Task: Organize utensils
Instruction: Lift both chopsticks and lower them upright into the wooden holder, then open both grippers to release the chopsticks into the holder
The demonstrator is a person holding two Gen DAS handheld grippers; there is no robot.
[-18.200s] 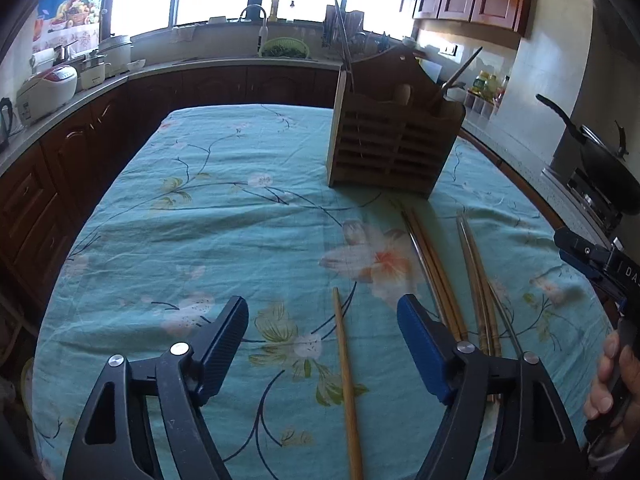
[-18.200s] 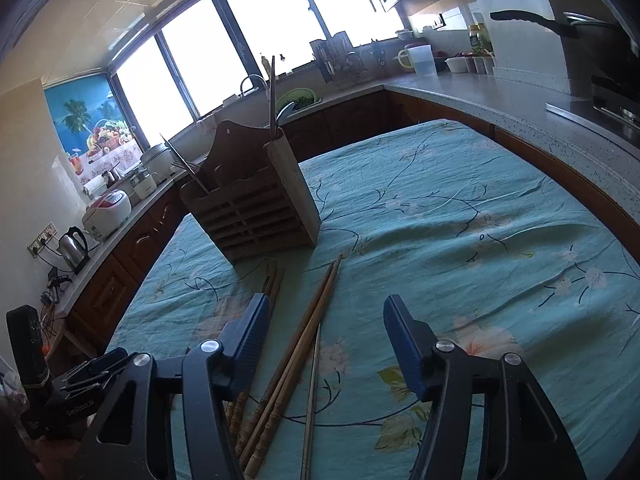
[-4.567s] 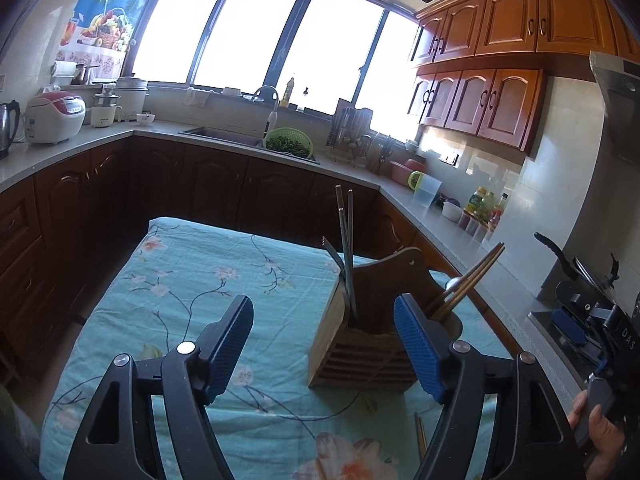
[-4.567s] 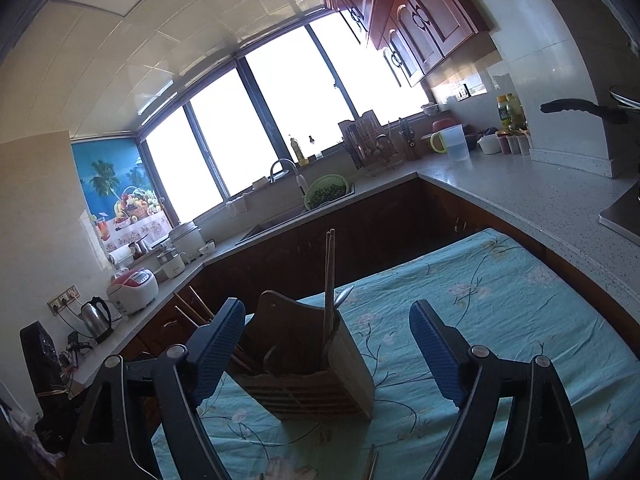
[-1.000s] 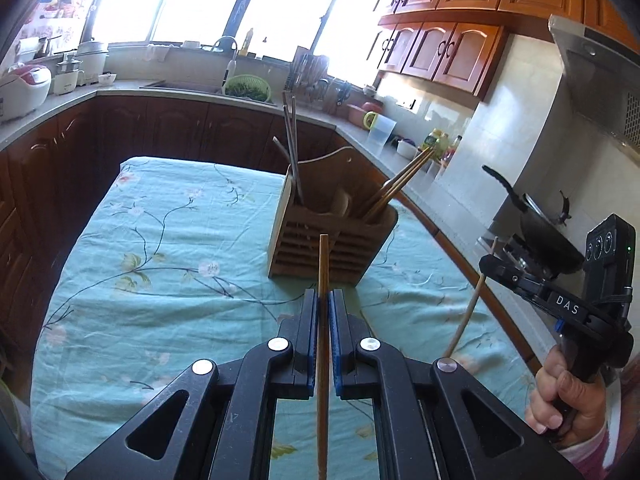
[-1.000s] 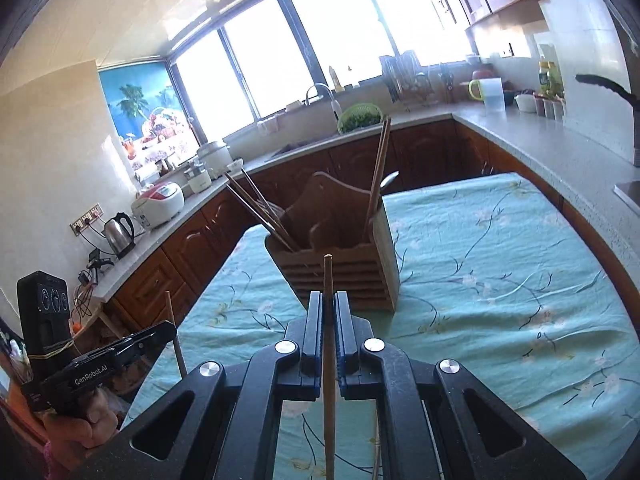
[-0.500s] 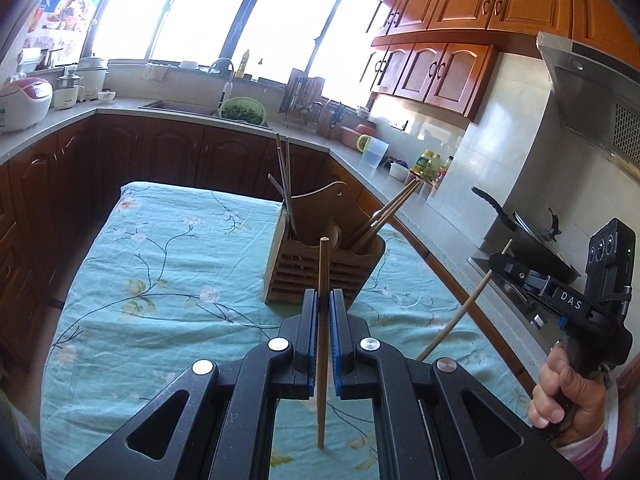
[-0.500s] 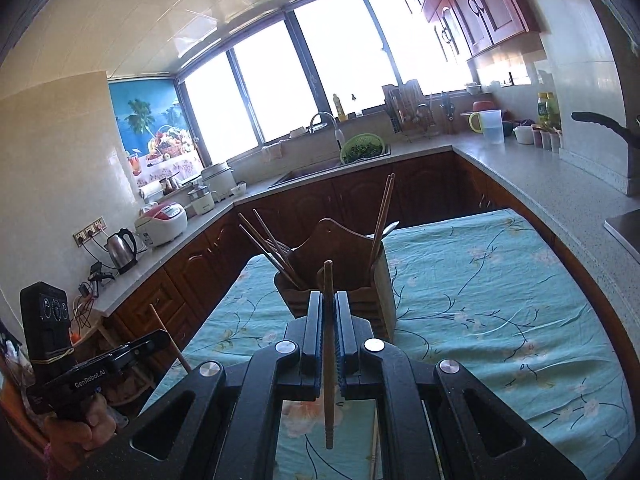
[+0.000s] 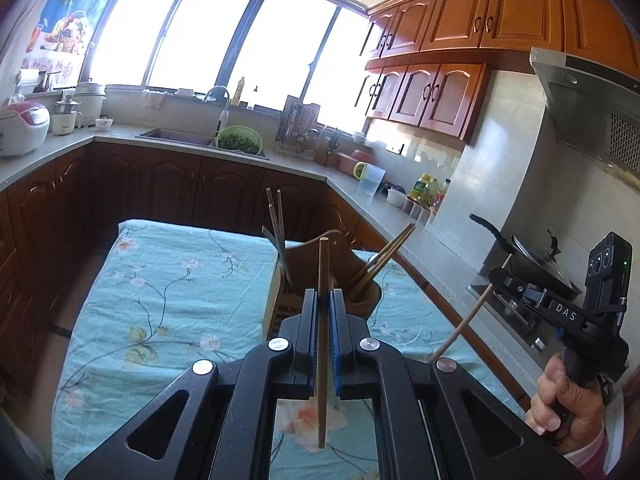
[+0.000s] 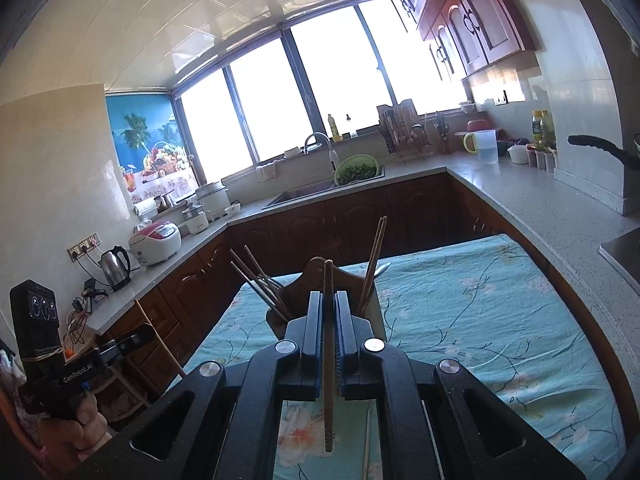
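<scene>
Chopstick (image 9: 322,280) clamped in each gripper (image 9: 324,300) (image 10: 329,300) above floral teal tablecloth (image 9: 168,288); wooden holder (image 10: 320,280) beyond, kitchen counters around.

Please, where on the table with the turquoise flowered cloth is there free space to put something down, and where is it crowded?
Free: the turquoise flowered tablecloth left of the slatted wooden utensil holder, and the cloth to its right. Crowded: the holder's top, where brown chopsticks lean outward. A pale chopstick lies on the near edge.

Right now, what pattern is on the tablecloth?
Teal tablecloth with flowers and dark branching vines, clearest in the right wrist view.
</scene>
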